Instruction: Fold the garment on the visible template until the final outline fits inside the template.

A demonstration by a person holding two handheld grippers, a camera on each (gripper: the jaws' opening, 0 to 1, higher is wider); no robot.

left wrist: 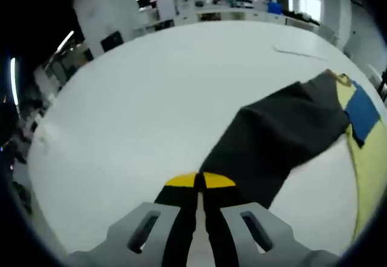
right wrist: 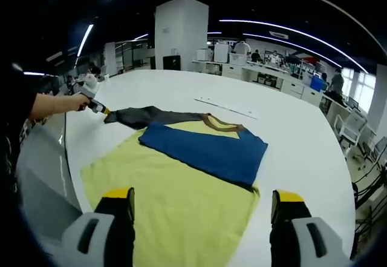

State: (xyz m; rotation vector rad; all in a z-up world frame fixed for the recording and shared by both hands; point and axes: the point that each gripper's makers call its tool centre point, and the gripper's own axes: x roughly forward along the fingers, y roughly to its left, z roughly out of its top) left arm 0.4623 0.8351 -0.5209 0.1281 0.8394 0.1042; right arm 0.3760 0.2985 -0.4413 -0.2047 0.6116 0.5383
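Observation:
A yellow garment lies flat on the white table. Its blue sleeve is folded across the chest, and a brown collar shows at the far end. The dark grey sleeve stretches out sideways. My left gripper is shut on that sleeve's end, yellow tips pressed together. In the right gripper view the left gripper sits at the dark sleeve's tip, held by a person's hand. My right gripper hovers over the garment's near hem, jaws wide open with nothing between them.
A thin pale strip lies on the table beyond the collar, also seen as the strip in the left gripper view. The table's curved edge runs close on the left. A white pillar and desks stand far behind.

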